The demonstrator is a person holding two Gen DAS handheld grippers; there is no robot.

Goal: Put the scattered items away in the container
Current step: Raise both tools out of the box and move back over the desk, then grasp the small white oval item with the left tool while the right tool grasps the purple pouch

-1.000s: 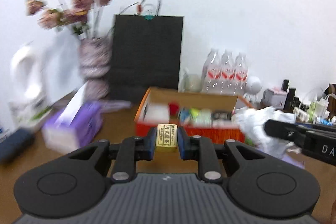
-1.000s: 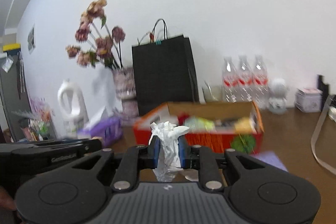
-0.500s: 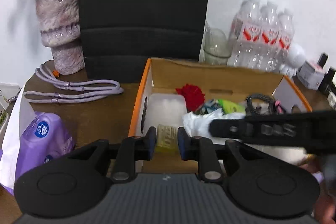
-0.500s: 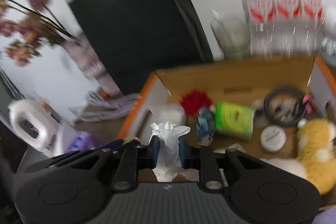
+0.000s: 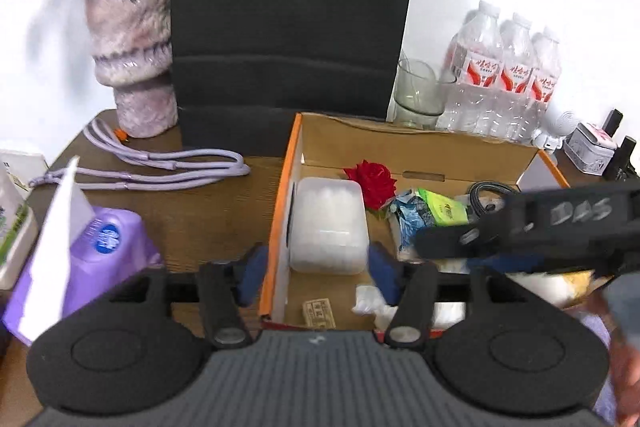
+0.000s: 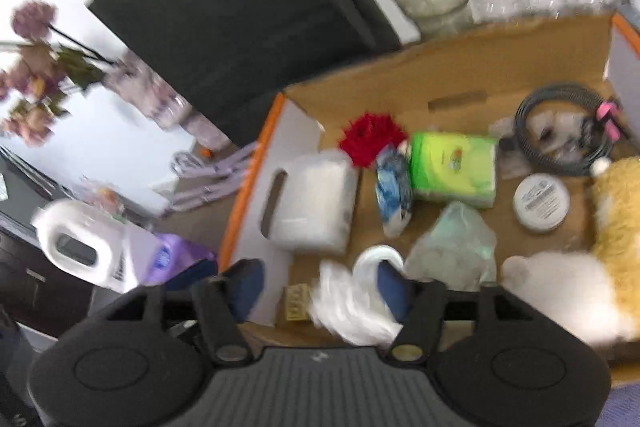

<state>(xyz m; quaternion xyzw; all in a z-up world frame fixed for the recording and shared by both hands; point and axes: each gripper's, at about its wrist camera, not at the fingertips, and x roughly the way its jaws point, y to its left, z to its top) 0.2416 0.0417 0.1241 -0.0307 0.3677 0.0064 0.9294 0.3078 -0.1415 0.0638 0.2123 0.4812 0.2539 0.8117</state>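
Your left gripper has just opened; the small gold block lies free on the cardboard box floor below it. Your right gripper has just opened too, its crumpled white tissue lying loose beside the block, near the clear plastic case, red flower and green packet.

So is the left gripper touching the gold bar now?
Apart. The left wrist view shows the left gripper with jaws just opened wide, while the gold bar lies on the box floor below, clear of both pads.
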